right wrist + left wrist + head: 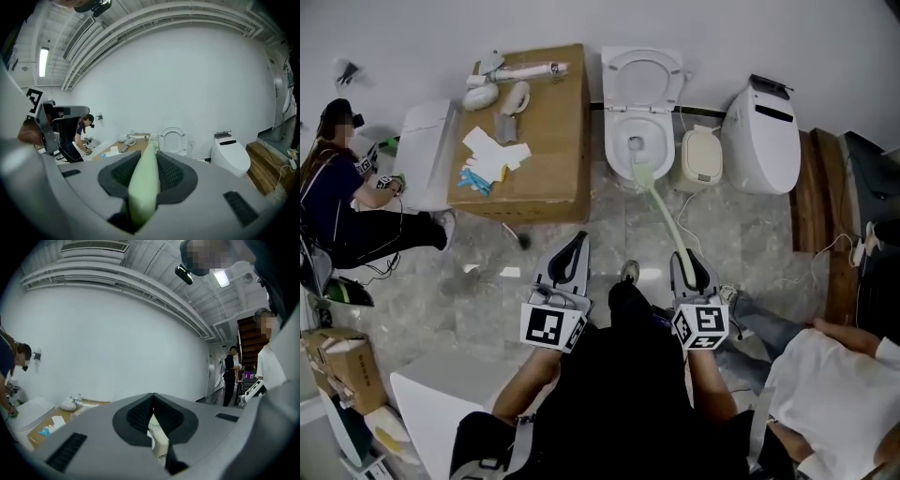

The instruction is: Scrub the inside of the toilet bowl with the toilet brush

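A white toilet point(639, 131) stands against the far wall with its seat and lid raised point(172, 139). The pale green toilet brush point(660, 210) runs from my right gripper point(688, 267) up into the bowl, its head down near the drain. My right gripper point(145, 171) is shut on the green handle point(143, 183). My left gripper point(569, 257) hangs over the floor to the left of the toilet, shut with nothing between its jaws point(152, 413).
A cardboard box point(530, 141) with cloths and papers sits left of the toilet. A second white toilet point(761, 139) and a small cream bin point(701, 156) are to the right. One person crouches at far left point(347, 202); another sits at lower right point(825, 375).
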